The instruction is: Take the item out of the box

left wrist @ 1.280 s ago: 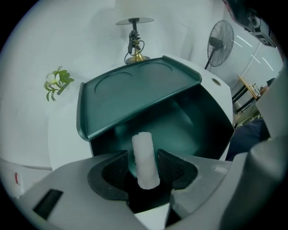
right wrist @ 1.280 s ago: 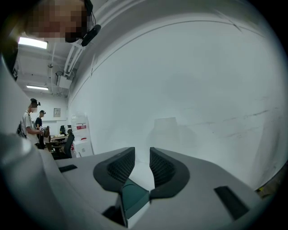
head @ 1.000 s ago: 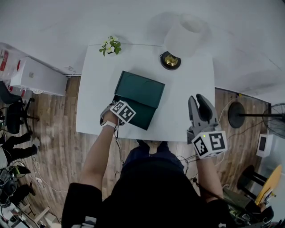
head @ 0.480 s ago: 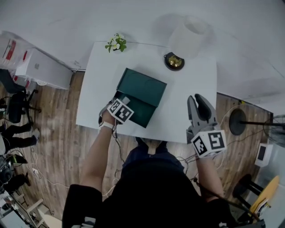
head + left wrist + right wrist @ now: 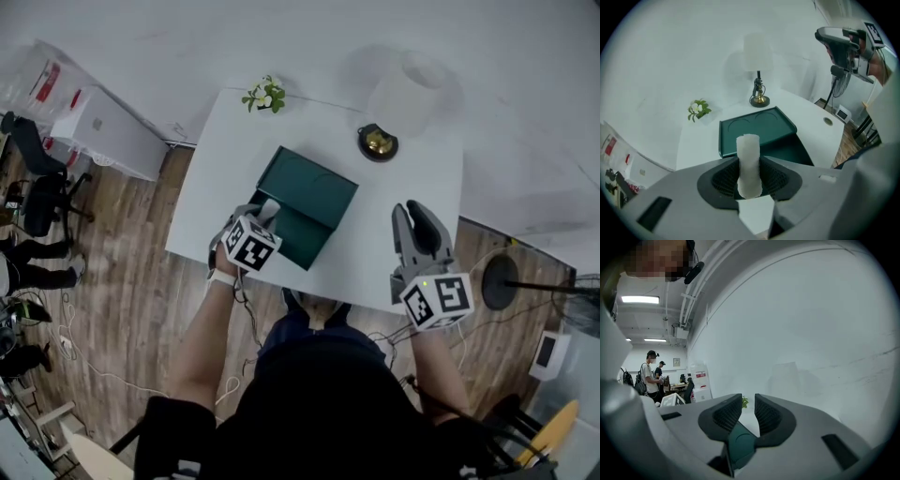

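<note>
On the white table [image 5: 403, 192] lies a dark green box [image 5: 302, 236] with its lid [image 5: 314, 183] folded back flat. My left gripper [image 5: 263, 217] is above the box's near left corner and shut on a white cylindrical item [image 5: 271, 206]. The left gripper view shows that item [image 5: 749, 161] upright between the pads, above the box [image 5: 790, 150]; those jaws have just been closing on it. My right gripper [image 5: 418, 216] hovers over the table's front right edge. Its jaws have just been closing, but it [image 5: 748, 411] is still open with nothing between the pads.
A lamp [image 5: 380, 141] with a white shade stands at the table's back right, a small flower sprig [image 5: 265, 95] at the back left. A white cabinet [image 5: 108, 136] and chairs are on the left floor, a fan stand [image 5: 497, 272] on the right. People [image 5: 649, 376] stand far off.
My left gripper has closed on the white item and risen out of the box with it. The right gripper has stayed nearly still, its jaws a little narrower.
</note>
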